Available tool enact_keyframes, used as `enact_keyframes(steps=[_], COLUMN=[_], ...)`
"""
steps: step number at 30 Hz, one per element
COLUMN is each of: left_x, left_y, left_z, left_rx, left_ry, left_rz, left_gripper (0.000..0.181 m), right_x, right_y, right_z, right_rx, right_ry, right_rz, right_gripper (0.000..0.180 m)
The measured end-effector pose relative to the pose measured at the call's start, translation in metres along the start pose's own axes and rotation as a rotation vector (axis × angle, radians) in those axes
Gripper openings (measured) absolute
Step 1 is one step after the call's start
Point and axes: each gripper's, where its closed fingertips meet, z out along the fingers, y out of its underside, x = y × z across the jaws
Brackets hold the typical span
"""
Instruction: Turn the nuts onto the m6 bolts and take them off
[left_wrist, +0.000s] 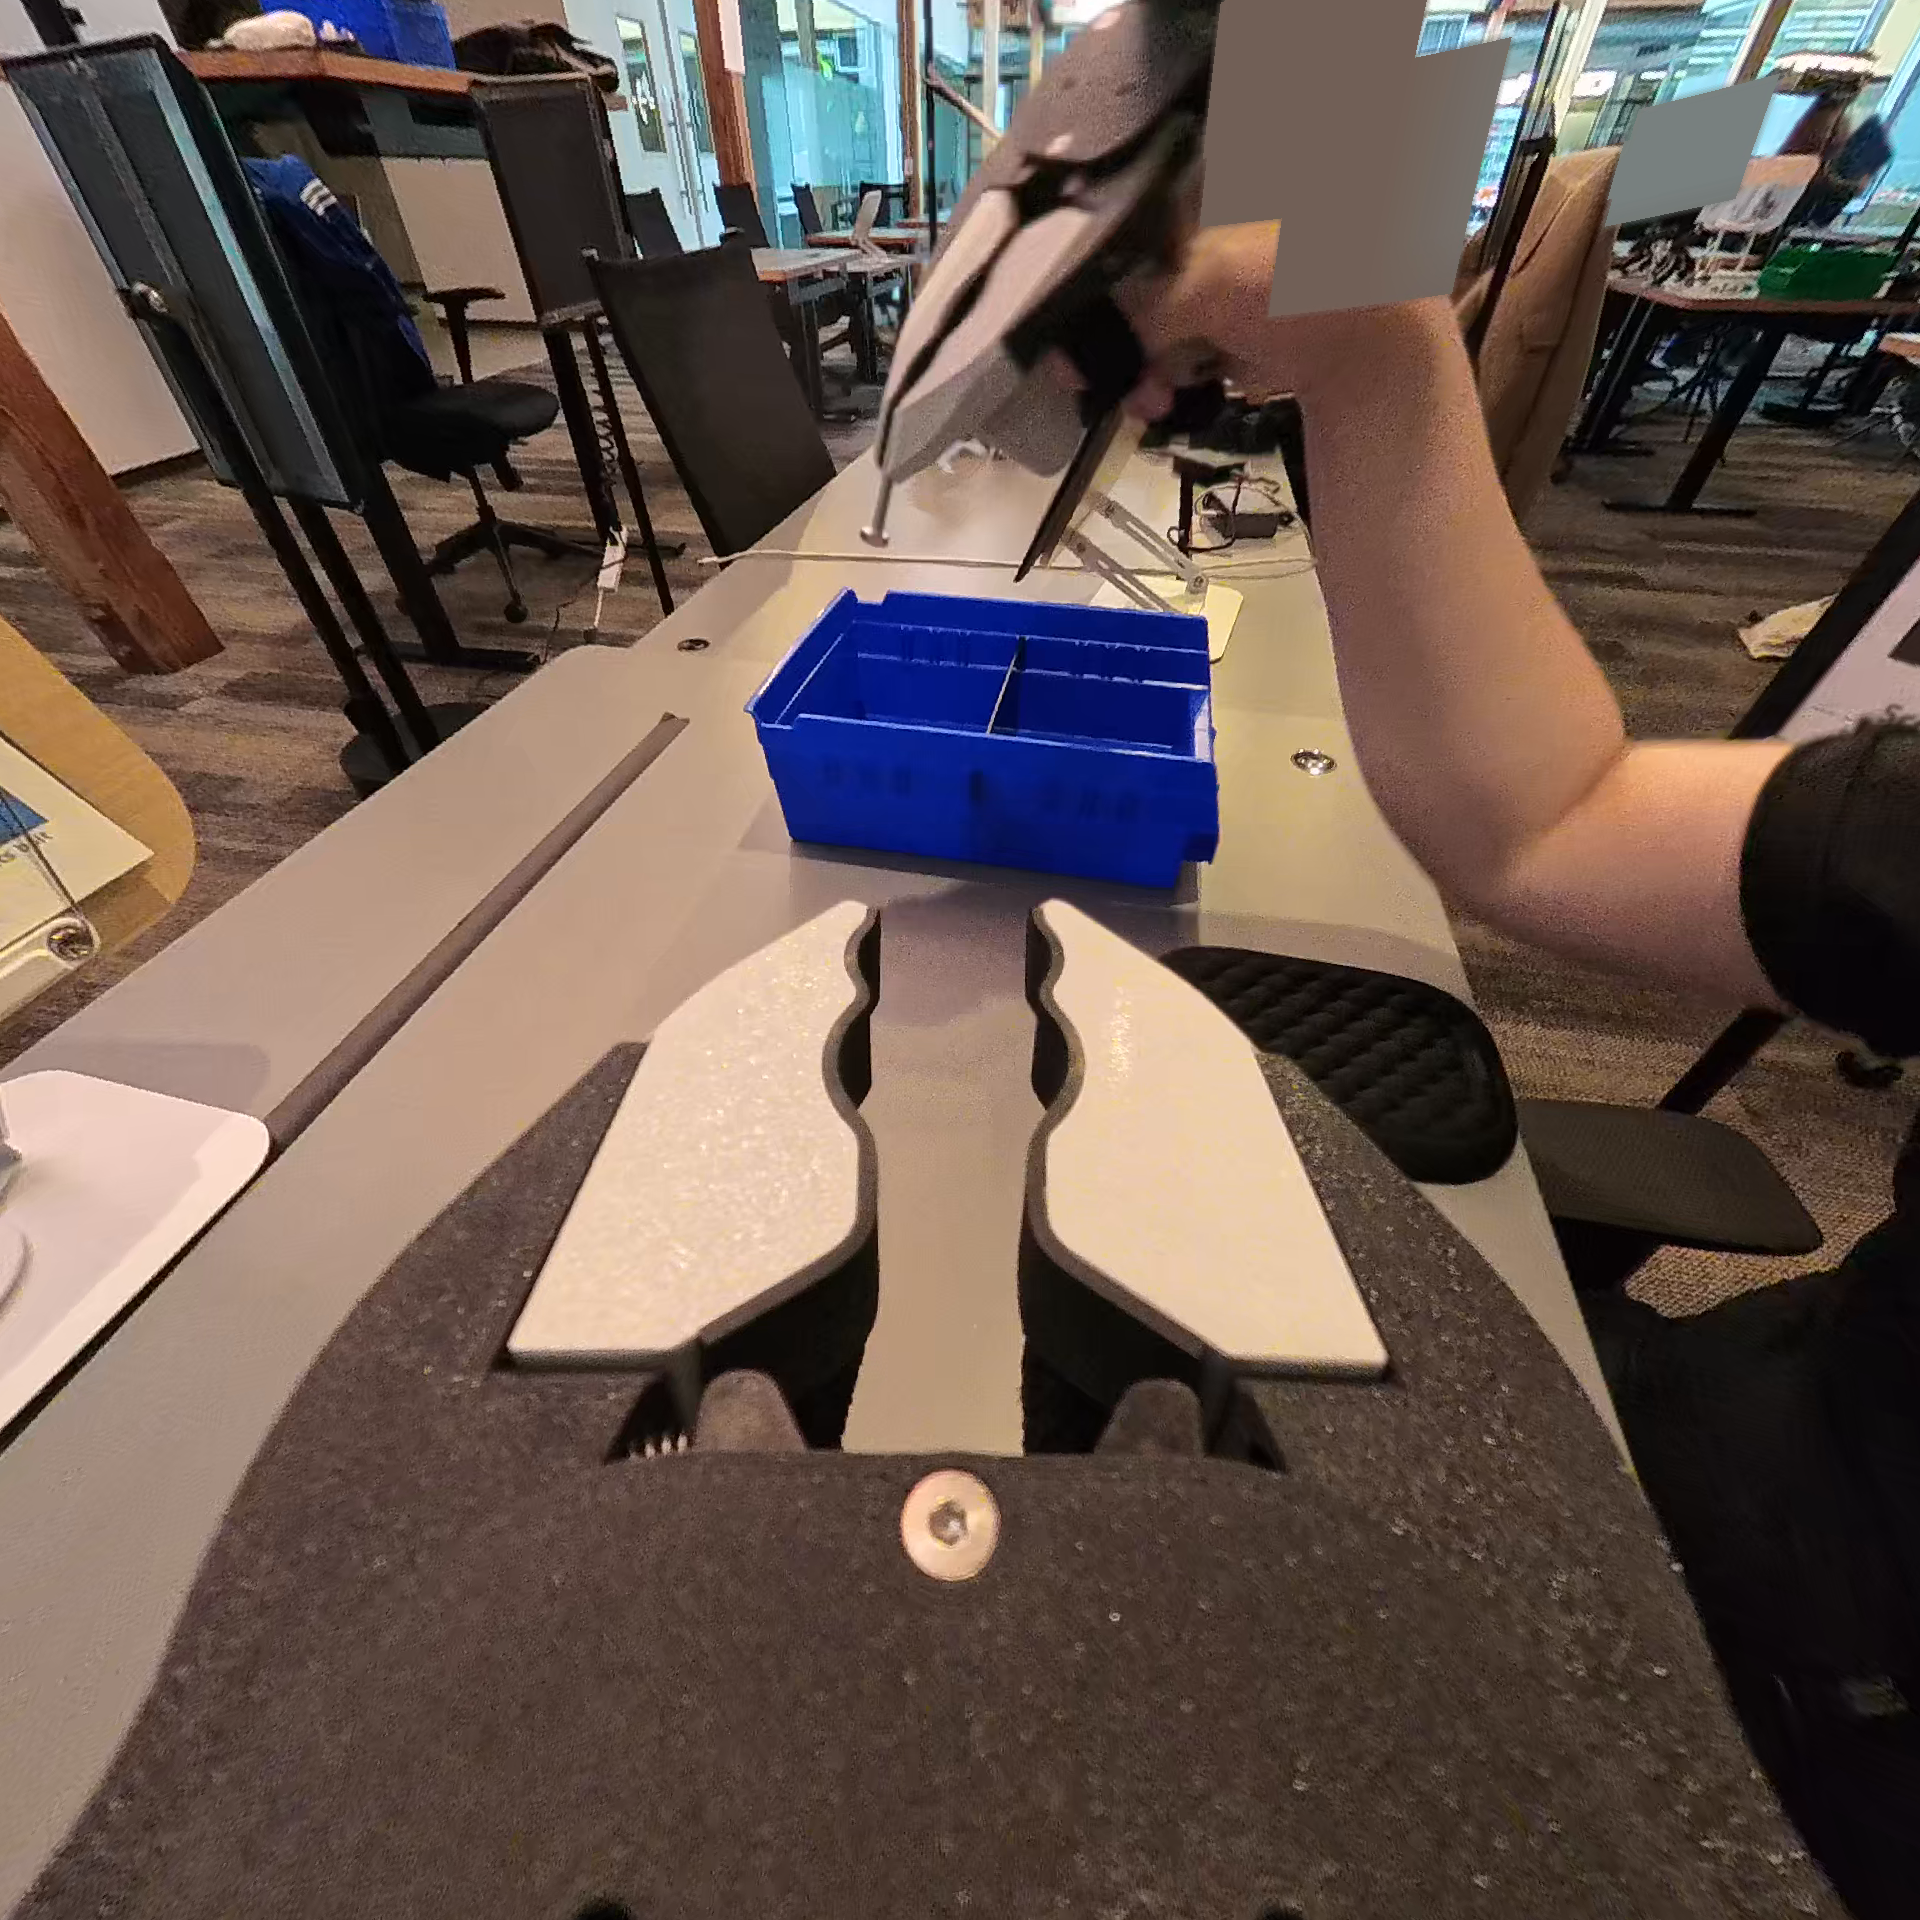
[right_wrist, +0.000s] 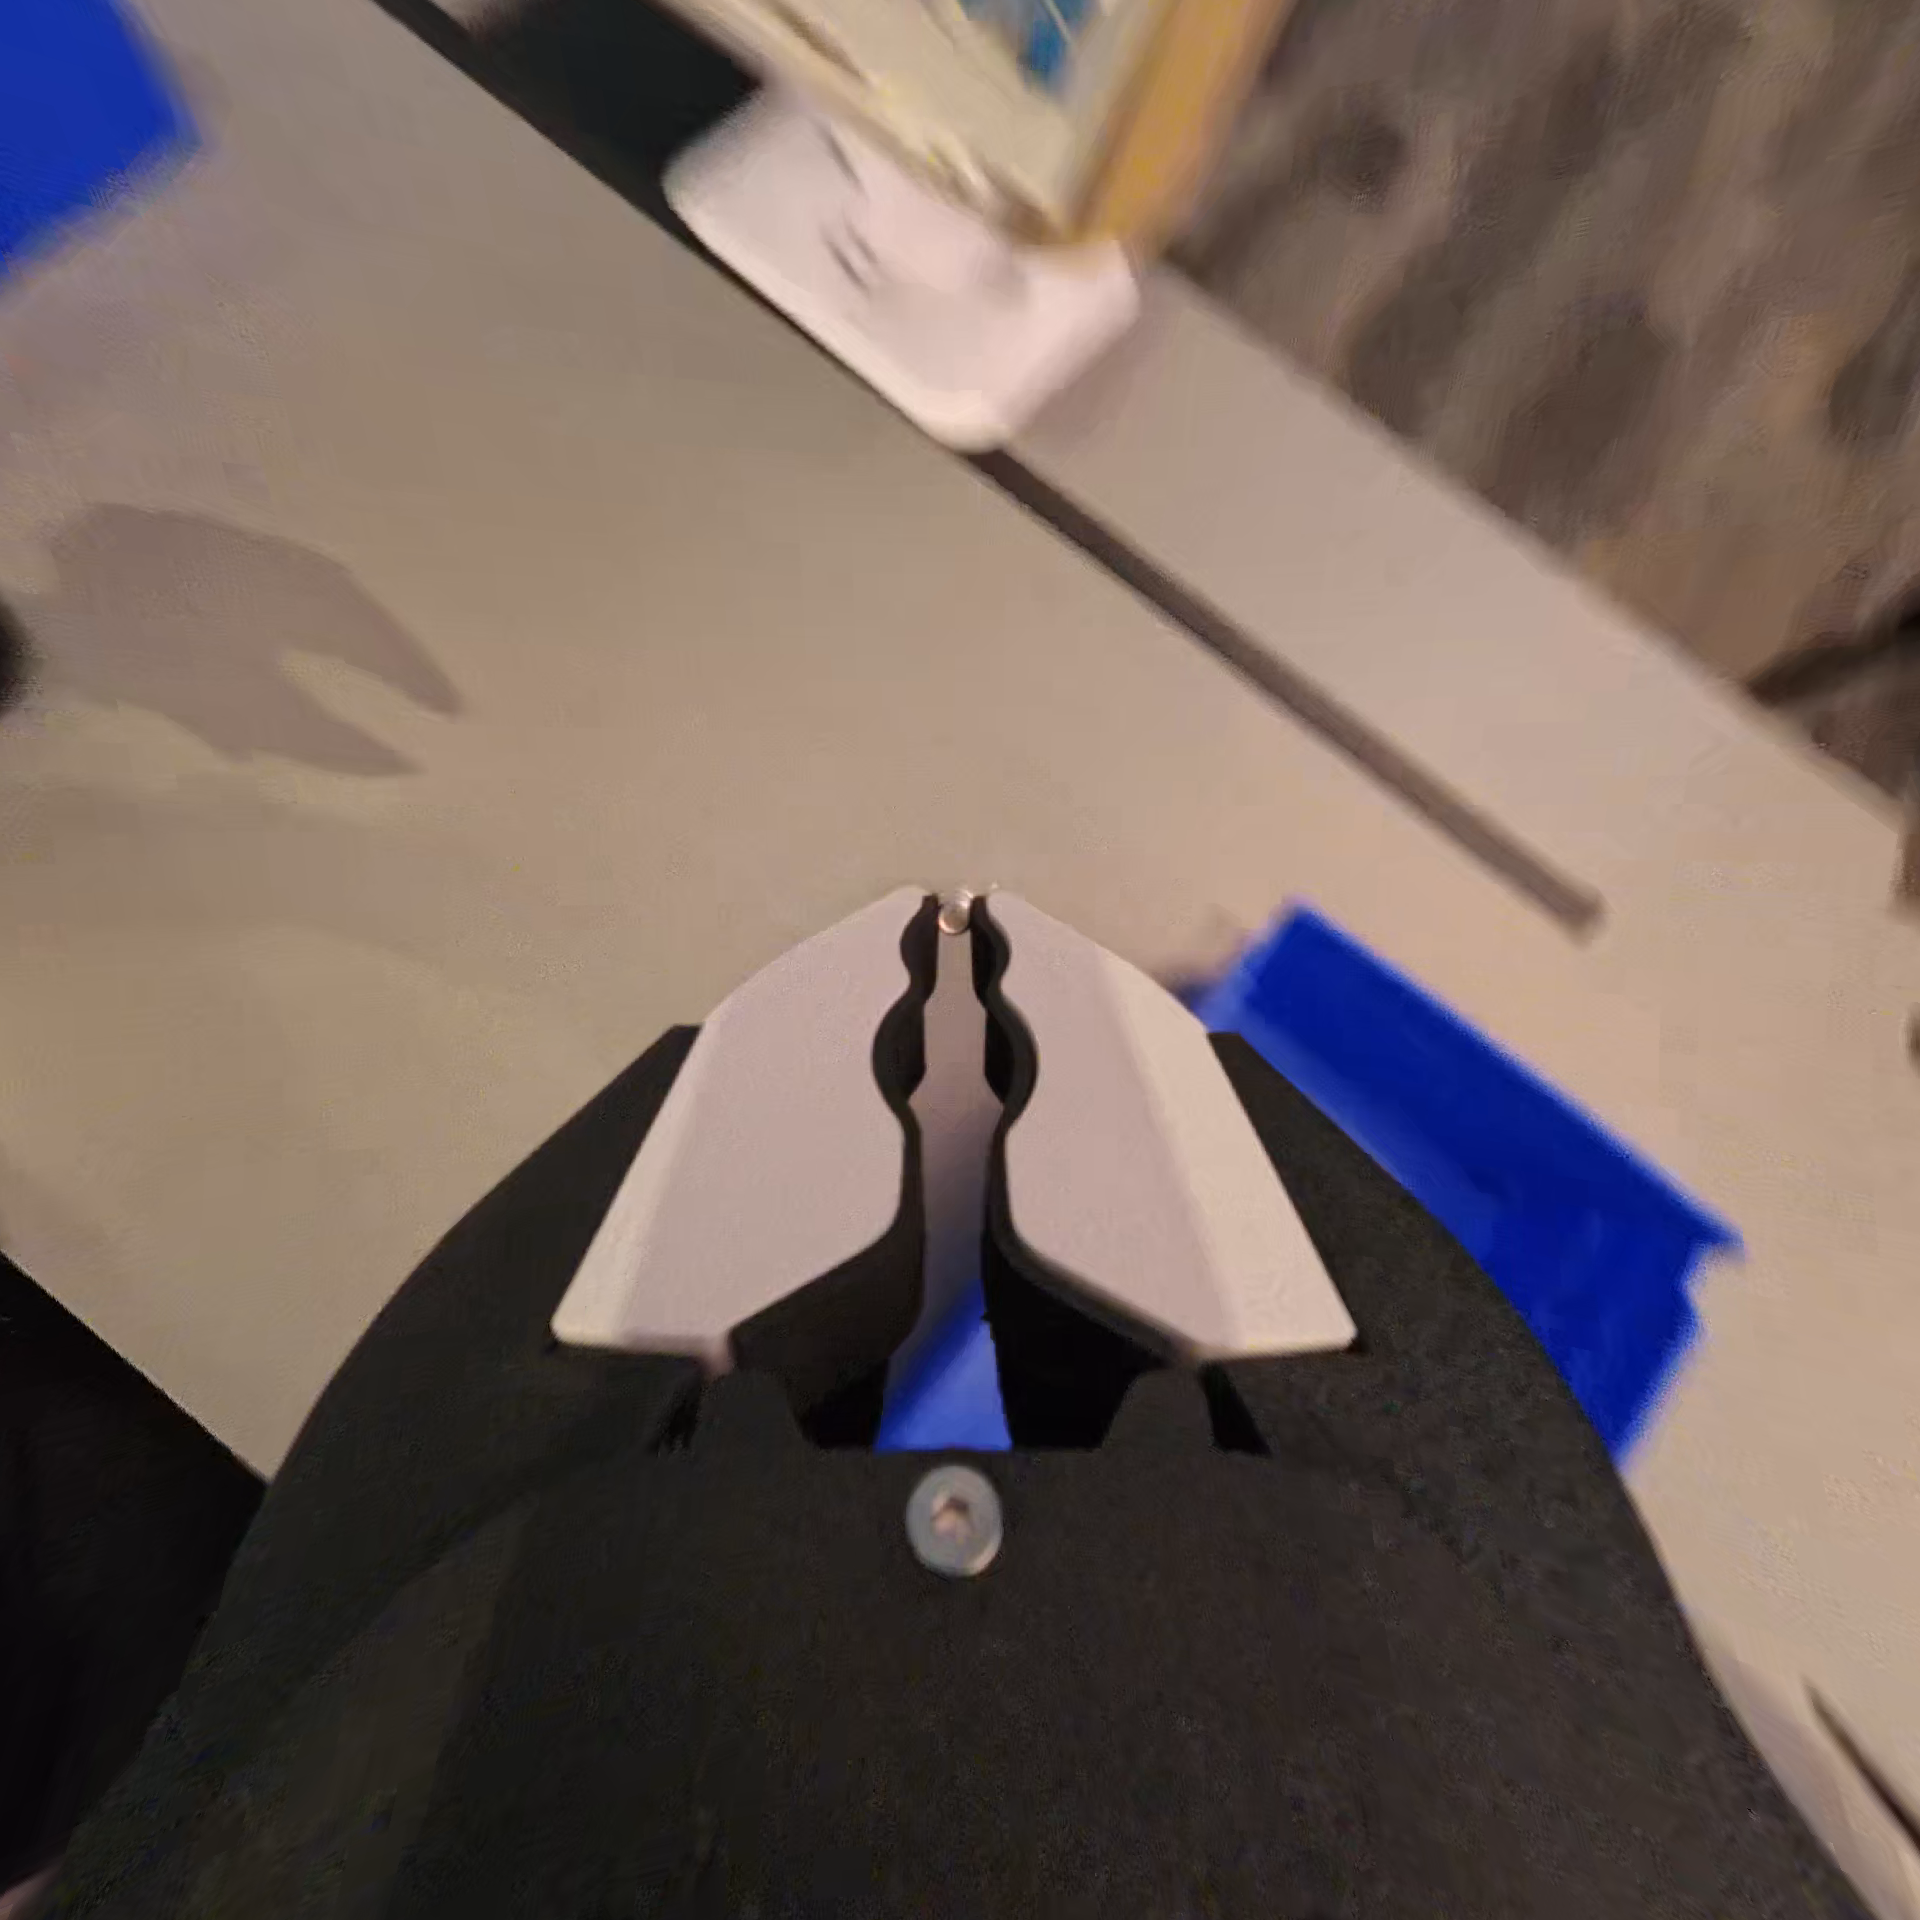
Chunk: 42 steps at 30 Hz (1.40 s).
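A blue divided bin (left_wrist: 987, 800) stands on the grey table (left_wrist: 416, 987); what lies in it is hidden. My left gripper (left_wrist: 951, 920) is open and empty, low over the table just short of the bin. My right gripper (left_wrist: 891, 457) is held high above the bin's far left side by a person's hand. It is shut on a small silver bolt (left_wrist: 878, 514) that hangs head down from its tips. In the blurred right wrist view the right gripper (right_wrist: 958, 906) pinches the bolt's end (right_wrist: 954, 914) at its tips, with the bin (right_wrist: 1475, 1164) below right. No nut shows.
A person's forearm (left_wrist: 1455, 644) reaches across the right side. A white stand base (left_wrist: 114, 1174) sits at the table's left edge and also shows in the right wrist view (right_wrist: 914, 301). A dark groove (left_wrist: 499, 904) runs along the table. A white folding stand (left_wrist: 1143, 566) and cables lie behind the bin. Office chairs (left_wrist: 717, 416) stand nearby. Spacing between my two grippers at the tips: around 25 cm.
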Motion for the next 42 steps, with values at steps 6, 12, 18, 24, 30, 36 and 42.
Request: enact_keyframes(steps=[6, 12, 18, 24, 30, 36, 42], left_x=[0.003, 0.002, 0.001, 0.001, -0.006, -0.013, -0.045], left_y=[0.008, 0.014, 0.018, 0.017, 0.016, 0.007, 0.010], left_z=[0.006, 0.009, 0.012, 0.014, 0.017, 0.011, 0.000], left_rx=[-0.050, -0.081, -0.104, -0.109, -0.104, -0.083, -0.090], left_ry=[0.004, 0.002, 0.003, -0.006, -0.023, -0.073, -0.231], left_rz=[0.022, 0.028, 0.021, 0.038, 0.026, 0.050, 0.041], left_gripper=[0.025, 0.025, 0.024, 0.023, 0.023, 0.024, 0.025], right_x=[0.121, 0.150, 0.149, 0.153, 0.161, 0.157, 0.039], right_y=[0.114, 0.184, 0.208, 0.215, 0.203, 0.121, -0.036], right_z=[0.052, 0.089, 0.110, 0.130, 0.132, 0.068, -0.018], right_rx=[-0.483, -0.710, -0.792, -0.756, -0.650, -0.373, 0.284], right_ry=[0.043, -0.035, -0.176, -0.213, -0.166, 0.040, -0.002], right_rz=[0.292, 0.364, 0.346, 0.304, 0.254, 0.126, -0.030], right_gripper=[0.005, 0.005, 0.006, 0.006, 0.014, 0.014, 0.019])
